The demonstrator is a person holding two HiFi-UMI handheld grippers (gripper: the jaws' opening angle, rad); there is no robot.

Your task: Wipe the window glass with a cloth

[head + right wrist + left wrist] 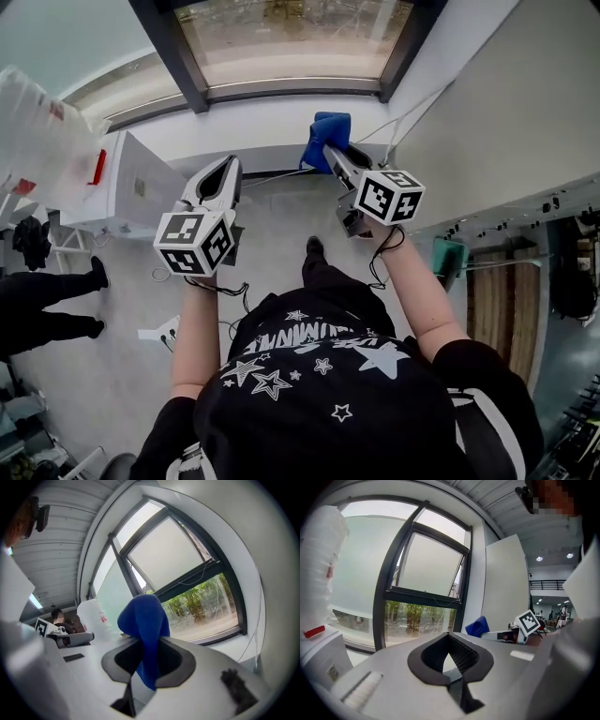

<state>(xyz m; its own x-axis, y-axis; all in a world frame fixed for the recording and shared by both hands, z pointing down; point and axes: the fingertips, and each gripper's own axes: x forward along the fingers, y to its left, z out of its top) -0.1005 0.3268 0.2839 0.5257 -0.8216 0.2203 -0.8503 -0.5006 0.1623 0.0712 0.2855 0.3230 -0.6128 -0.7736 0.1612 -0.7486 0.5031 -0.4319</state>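
The window glass (291,37) fills the top of the head view inside a dark frame; its lower pane (417,618) shows trees outside. A blue cloth (326,141) hangs bunched from my right gripper (335,155), which is shut on it just below the white sill (253,127). In the right gripper view the cloth (143,618) stands up between the jaws of the right gripper (147,641), with the pane (201,606) beyond. My left gripper (228,167) is held beside it, short of the sill, shut with nothing in it (450,644).
A white plastic-wrapped bundle (37,131) and a white cabinet (131,183) stand at the left. A white wall panel (506,103) rises at the right. A thin cable (398,122) runs along the sill. Another person's legs (47,300) are on the floor at the far left.
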